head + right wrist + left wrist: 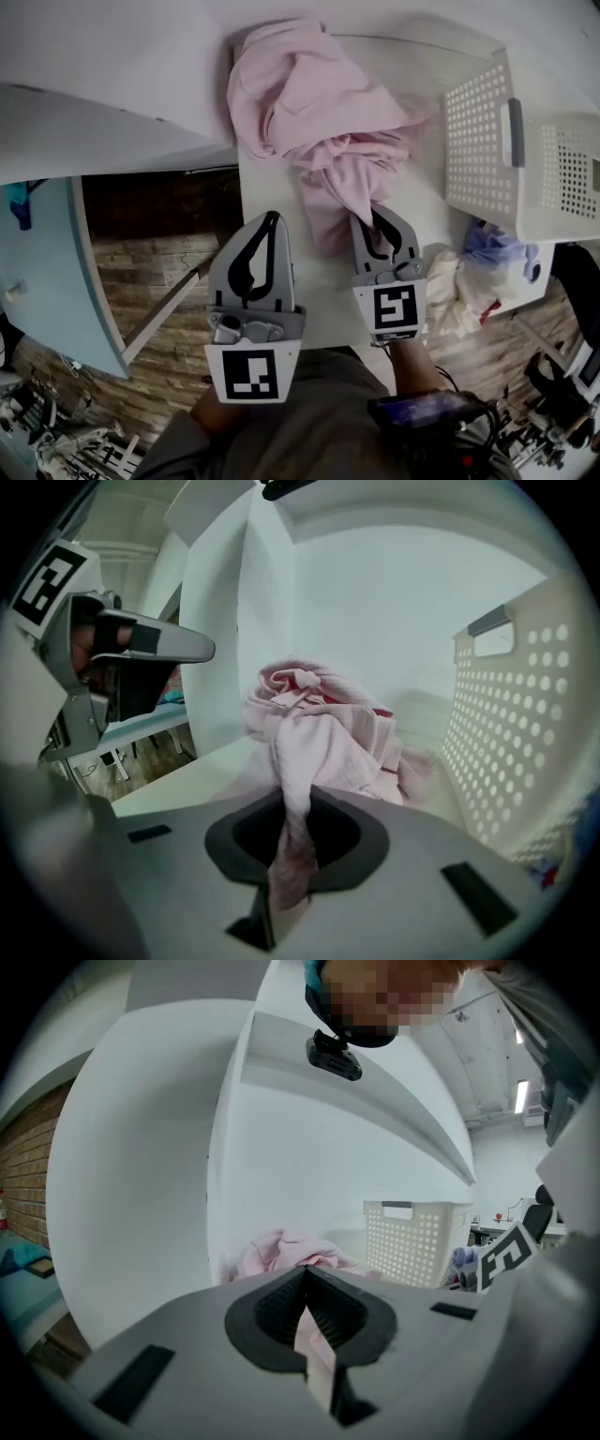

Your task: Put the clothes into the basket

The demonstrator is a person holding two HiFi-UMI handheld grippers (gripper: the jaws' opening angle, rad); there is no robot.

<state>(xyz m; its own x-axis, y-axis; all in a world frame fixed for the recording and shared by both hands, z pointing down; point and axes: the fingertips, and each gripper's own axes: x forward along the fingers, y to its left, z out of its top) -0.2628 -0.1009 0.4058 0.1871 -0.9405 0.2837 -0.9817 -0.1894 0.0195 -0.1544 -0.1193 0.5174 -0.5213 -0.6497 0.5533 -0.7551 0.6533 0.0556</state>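
A pile of pink clothes (309, 103) lies heaped on the white table (267, 187), toward its far side. A white perforated basket (487, 141) stands to the right of the pile, also seen as the basket (525, 742) in the right gripper view. My right gripper (380, 214) is shut on a drooping fold at the near end of the pink clothes (309, 733), and the cloth runs down between its jaws. My left gripper (272, 220) hovers over the table's left part, shut with nothing in it, a little short of the pile (281, 1251).
A bundle of white and blue laundry (478, 267) sits right of the table, below the basket. White panels rise behind and left of the table. A light-blue surface (47, 272) and wooden floor (150, 253) lie to the left.
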